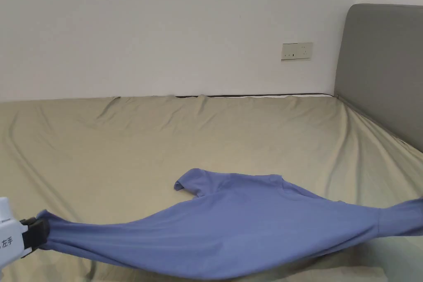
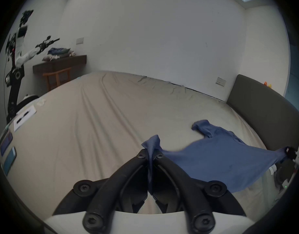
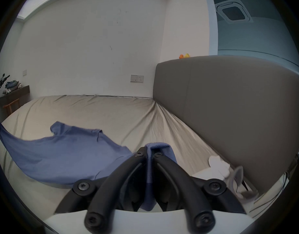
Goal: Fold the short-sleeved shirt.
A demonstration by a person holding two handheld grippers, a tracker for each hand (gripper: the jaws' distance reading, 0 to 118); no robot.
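White wall (image 1: 165, 27), grey headboard (image 1: 384, 72)

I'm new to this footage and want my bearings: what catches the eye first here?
A blue short-sleeved shirt hangs stretched above the beige bed sheet, one sleeve trailing on it. The left gripper and the right gripper each pinch an end in shut jaws. A grey headboard rises at the right.

The left gripper (image 1: 39, 233) carries a small dark printed mark on its white body; nothing else is legible.
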